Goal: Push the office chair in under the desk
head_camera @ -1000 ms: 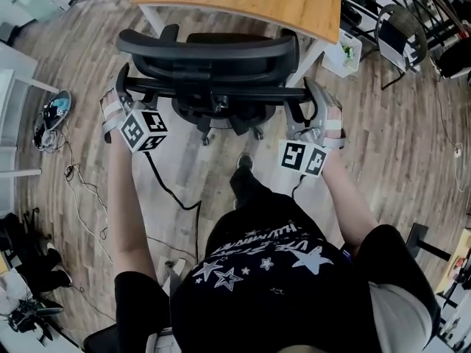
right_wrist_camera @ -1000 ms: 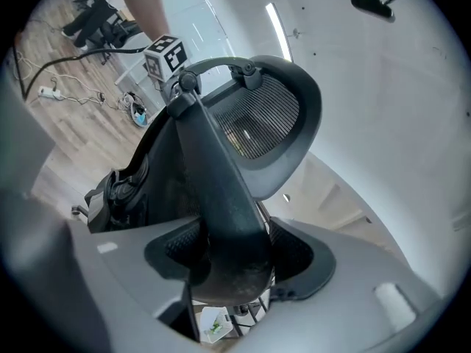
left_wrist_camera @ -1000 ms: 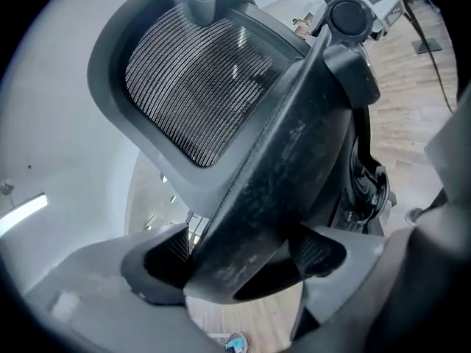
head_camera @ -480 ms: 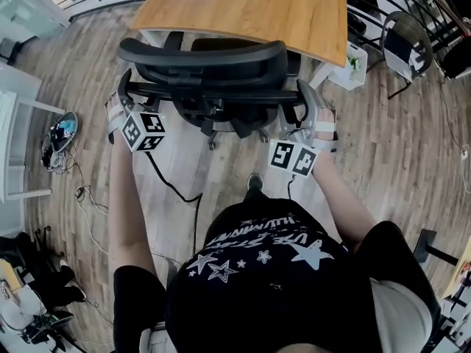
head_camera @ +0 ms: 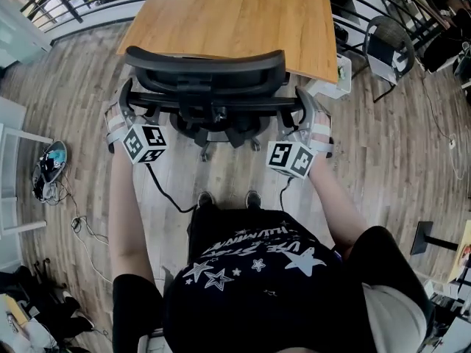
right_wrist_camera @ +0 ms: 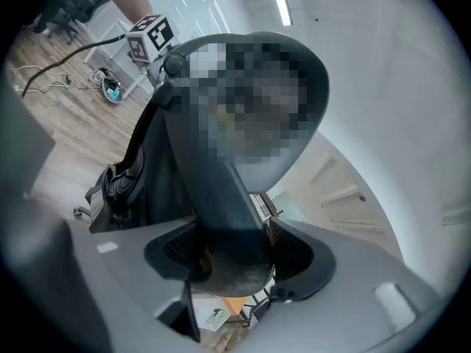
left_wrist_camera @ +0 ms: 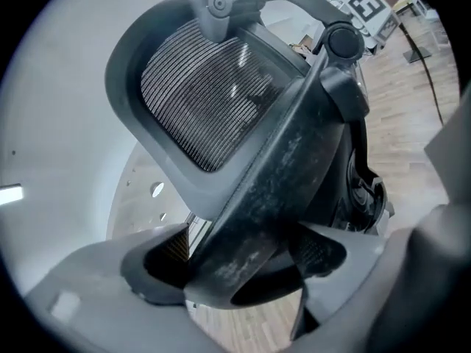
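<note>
While the office chair [head_camera: 204, 63] stands partly under the wooden desk [head_camera: 235, 13], its backrest sits at the desk's near edge. The left gripper [head_camera: 124, 110] and right gripper [head_camera: 303, 116] each pinch a black side bar of the chair's frame.

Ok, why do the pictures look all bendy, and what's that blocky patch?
Head view: the wide lens bows the desk edge. Both gripper views: round fisheye frames, dark corners, office chair stretched up close. Right gripper view: blocky mosaic added afterwards.
</note>
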Action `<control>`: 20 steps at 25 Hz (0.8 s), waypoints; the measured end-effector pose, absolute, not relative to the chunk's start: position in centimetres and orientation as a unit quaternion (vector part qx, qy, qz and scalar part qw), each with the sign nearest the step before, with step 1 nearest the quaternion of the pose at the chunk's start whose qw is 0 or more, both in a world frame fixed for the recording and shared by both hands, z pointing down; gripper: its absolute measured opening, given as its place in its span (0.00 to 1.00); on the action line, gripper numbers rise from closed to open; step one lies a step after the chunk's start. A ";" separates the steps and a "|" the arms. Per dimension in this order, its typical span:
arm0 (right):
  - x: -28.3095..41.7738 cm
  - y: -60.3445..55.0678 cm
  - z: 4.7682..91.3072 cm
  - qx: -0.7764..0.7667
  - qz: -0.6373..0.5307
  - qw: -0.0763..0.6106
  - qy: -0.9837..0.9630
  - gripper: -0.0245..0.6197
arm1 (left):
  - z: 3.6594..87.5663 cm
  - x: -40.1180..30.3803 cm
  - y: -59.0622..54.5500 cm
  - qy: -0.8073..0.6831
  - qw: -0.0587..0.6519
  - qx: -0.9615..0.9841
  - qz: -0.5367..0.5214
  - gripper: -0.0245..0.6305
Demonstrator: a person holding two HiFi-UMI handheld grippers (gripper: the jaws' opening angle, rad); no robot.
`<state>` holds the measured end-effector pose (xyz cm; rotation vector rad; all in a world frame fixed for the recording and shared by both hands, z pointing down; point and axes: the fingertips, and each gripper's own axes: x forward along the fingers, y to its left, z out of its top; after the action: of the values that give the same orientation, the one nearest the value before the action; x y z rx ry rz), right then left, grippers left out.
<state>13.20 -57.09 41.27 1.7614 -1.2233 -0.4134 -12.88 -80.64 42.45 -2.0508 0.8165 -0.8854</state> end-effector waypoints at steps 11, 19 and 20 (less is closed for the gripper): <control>14.0 -58.8 42.2 0.743 -0.123 0.481 -0.448 0.43 | 42.6 -10.1 -84.0 0.262 0.393 -0.828 -0.301 0.68; 15.4 -63.1 41.4 0.750 -0.096 0.490 -0.433 0.43 | 42.2 -7.8 -89.1 0.233 0.407 -0.831 -0.299 0.68; 15.7 -63.5 41.3 0.751 -0.093 0.490 -0.433 0.43 | 42.1 -7.5 -89.6 0.233 0.409 -0.830 -0.298 0.68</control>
<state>15.70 -63.51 41.30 1.8236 -1.0505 -0.2268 -7.49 -89.60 42.14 -2.0922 0.5875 -0.7509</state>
